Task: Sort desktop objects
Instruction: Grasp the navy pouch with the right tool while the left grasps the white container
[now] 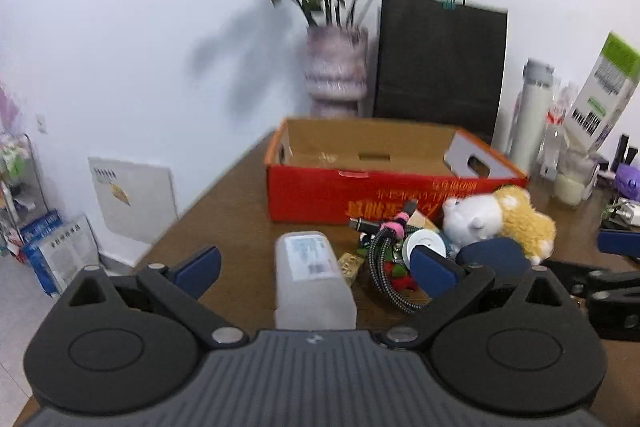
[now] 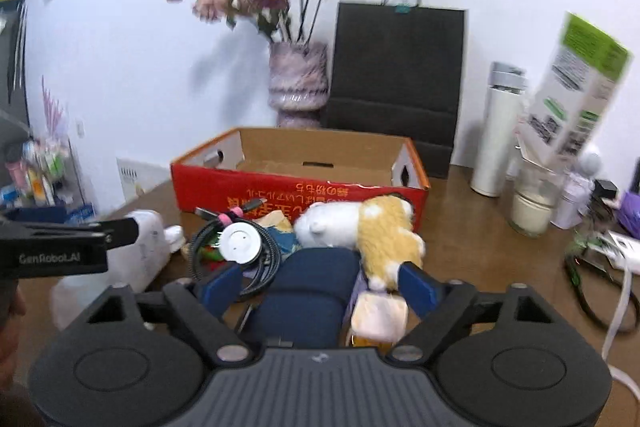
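Against the white wall stand a vase of pink flowers (image 1: 335, 73) and a black paper bag (image 1: 440, 61) — both behind, on the brown tabletop (image 1: 224, 223); a white bottle (image 2: 498, 131) stands farther right.

Item count, brown wooden desk (image 1: 224, 227): single units throughout, two grippers.

One open red cardboard box (image 1: 312, 195), centre frame; one translucent plastic rectangular container (image 1: 312, 275), lower centre; one white-and-yellow plush toy (image 1: 500, 219); one braided black coiled cable (image 1: 384, 267); one round white disc (image 2: 240, 242); one dark blue padded case (image 2: 312, 287); one black paper bag (image 1: 440, 63), upper right; one mauve ribbed vase of pink flowers (image 1: 336, 75), upper centre; one white cylindrical flask (image 2: 498, 131); one glass jar of white contents (image 2: 530, 209); one green-and-white carton (image 2: 576, 87).
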